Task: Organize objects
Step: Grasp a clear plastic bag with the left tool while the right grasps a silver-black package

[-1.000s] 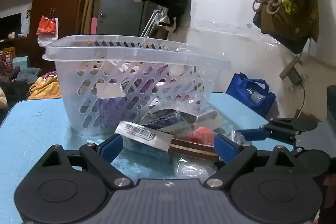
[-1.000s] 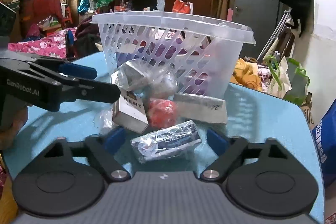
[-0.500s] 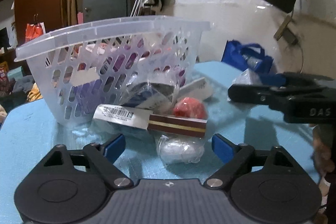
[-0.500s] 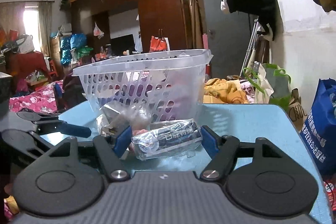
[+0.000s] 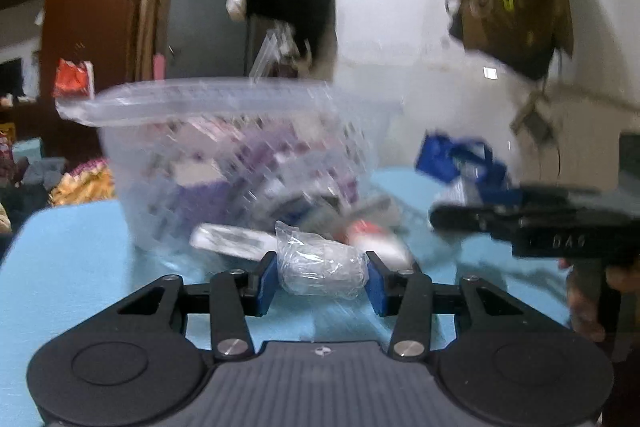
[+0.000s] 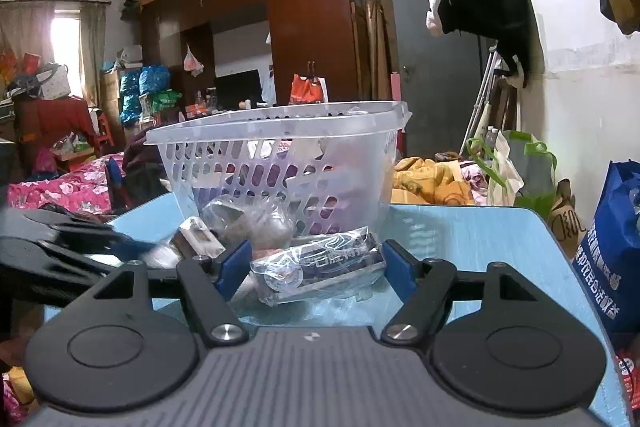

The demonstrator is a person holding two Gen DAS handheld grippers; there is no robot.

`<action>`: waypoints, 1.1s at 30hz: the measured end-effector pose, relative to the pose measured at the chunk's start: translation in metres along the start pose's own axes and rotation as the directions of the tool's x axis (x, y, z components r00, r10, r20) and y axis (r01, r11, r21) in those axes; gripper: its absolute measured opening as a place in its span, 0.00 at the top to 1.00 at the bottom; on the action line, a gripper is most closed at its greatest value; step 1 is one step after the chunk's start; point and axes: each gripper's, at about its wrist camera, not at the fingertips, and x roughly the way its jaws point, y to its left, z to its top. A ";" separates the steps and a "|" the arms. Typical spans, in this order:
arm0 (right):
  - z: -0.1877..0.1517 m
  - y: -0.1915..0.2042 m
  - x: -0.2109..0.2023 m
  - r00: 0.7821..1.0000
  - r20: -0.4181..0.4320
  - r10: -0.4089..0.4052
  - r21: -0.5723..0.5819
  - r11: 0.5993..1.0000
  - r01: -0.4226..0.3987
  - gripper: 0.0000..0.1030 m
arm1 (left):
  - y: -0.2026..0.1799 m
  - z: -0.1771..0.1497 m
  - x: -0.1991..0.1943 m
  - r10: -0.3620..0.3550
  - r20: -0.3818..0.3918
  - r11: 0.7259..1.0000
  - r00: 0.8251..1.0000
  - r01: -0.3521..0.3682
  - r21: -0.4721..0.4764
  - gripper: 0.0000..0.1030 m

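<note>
On the light blue table (image 6: pixel 480 239), near the clear perforated plastic basket (image 6: pixel 280 155), the left gripper (image 5: pixel 322 277), jaws just closing, is clamping a crinkly clear-wrapped white bundle (image 5: pixel 322 269) while the right gripper (image 6: pixel 316 267) is gripping a dark plastic-wrapped packet (image 6: pixel 320 265).

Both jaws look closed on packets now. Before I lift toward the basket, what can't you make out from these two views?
- Left wrist view: motion blur smears the basket and the pile in front; labels unreadable.
- Clear wrapped packet in the left gripper, whose jaws have just been closing: contents unclear through crinkled film.
- Right wrist view: the right gripper hides the dark packet's underside.
- Basket contents: blocked by its slotted wall.
</note>
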 end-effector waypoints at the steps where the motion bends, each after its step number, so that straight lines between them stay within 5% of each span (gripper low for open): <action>1: 0.000 0.000 0.000 1.000 -0.001 0.000 -0.001 1.000 0.000 0.28 | 0.006 -0.001 -0.004 0.007 0.020 1.000 1.000 -0.006 -0.025 0.52; 6: 0.001 0.001 0.001 1.000 -0.002 0.001 -0.007 1.000 -0.001 0.28 | 0.023 -0.001 -0.011 0.012 0.062 0.994 0.998 -0.005 -0.112 0.52; 33: -0.002 0.009 -0.010 0.997 0.078 -0.007 -0.057 0.998 0.012 0.29 | 0.015 -0.005 -0.019 0.018 0.123 0.998 0.992 -0.011 -0.061 0.52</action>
